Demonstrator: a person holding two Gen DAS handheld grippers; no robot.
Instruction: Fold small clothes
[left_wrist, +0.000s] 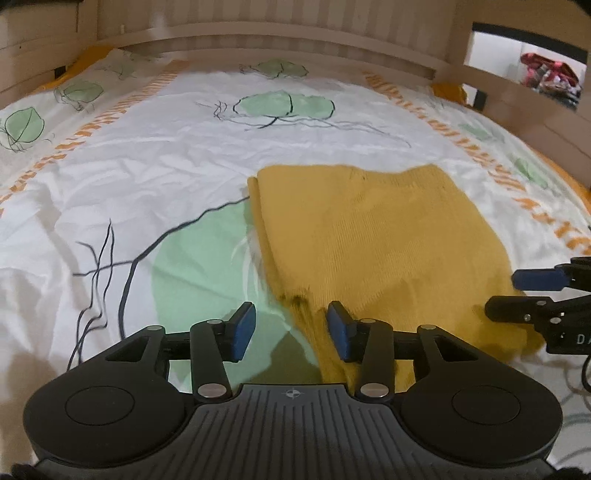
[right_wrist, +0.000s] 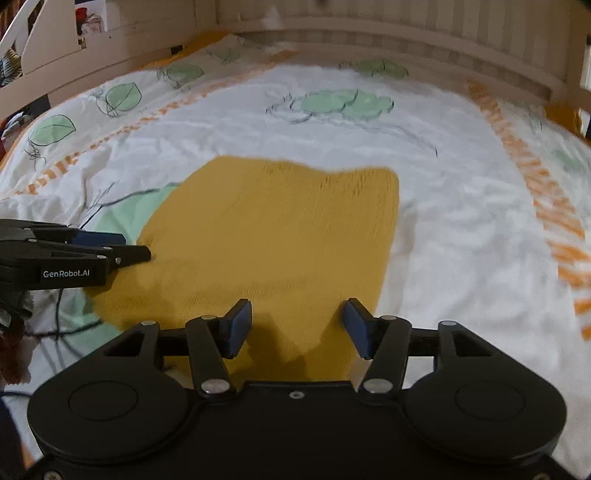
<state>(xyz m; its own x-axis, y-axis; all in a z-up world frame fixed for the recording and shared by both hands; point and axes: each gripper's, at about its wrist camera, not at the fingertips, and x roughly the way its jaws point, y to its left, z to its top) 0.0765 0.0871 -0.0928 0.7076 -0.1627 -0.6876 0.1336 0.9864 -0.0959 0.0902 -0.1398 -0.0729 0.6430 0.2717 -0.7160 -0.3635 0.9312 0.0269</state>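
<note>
A mustard-yellow knit garment lies folded flat on the bed; it also shows in the right wrist view. My left gripper is open and empty over the garment's near left edge; it also shows at the left of the right wrist view. My right gripper is open and empty over the garment's near edge, with its shadow on the cloth. It also shows at the right of the left wrist view, open beside the garment's right side.
The bed cover is white with green leaves, black lines and orange lettering. A wooden bed rail runs along the far side and the right. A black cable lies on the cover at the near left.
</note>
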